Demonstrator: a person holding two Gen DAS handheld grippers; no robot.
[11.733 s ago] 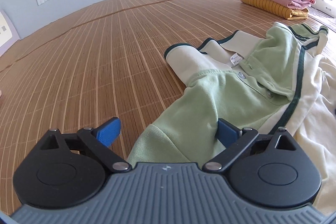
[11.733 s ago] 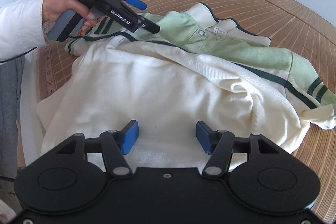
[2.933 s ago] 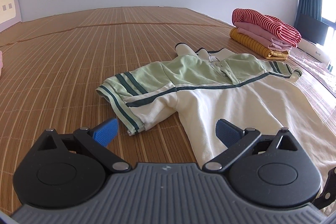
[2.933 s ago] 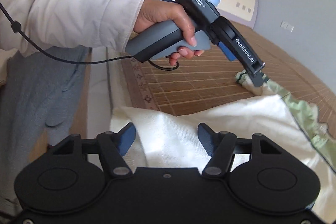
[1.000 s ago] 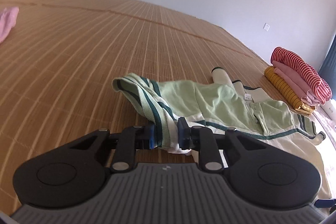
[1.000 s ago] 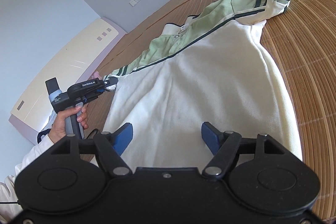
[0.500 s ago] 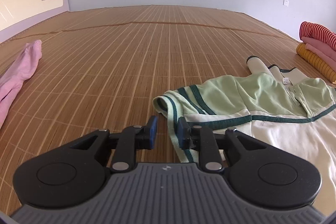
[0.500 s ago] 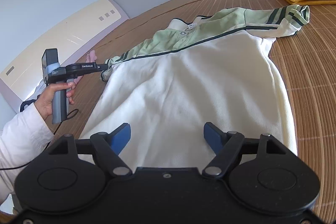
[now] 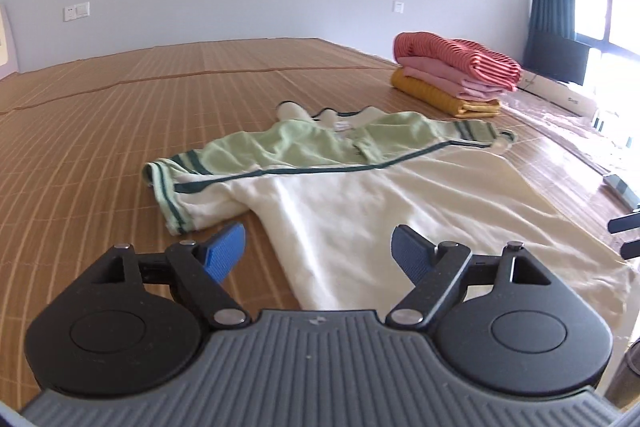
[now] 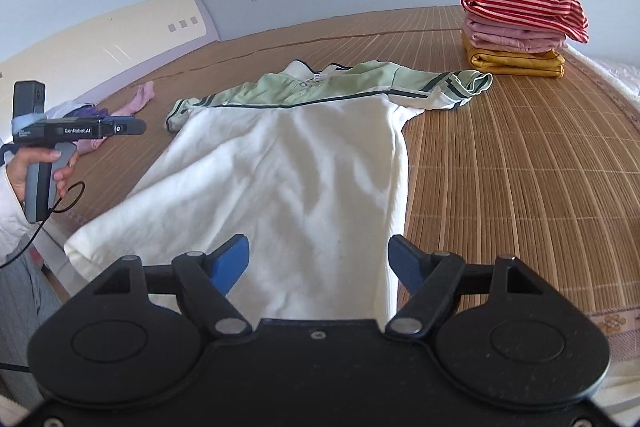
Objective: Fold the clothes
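While both grippers hang with fingers spread wide and nothing between them, a cream-and-green polo shirt (image 10: 304, 163) lies flat, front down, on a ribbed bamboo mat (image 10: 520, 155).
The left gripper (image 9: 318, 247) hovers near one striped sleeve cuff (image 9: 170, 195); the right gripper (image 10: 318, 263) hovers over the soft knit hem. Well beyond the collar sits a stack of folded clothes (image 10: 520, 27), striped red on top, mustard below.

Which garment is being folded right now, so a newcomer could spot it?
On the bamboo mat, look in the middle, before the folded stack at the far side. The polo shirt lies spread flat there: cream body, pale green shoulders, dark green stripes, the only garment unfolded and laid open.
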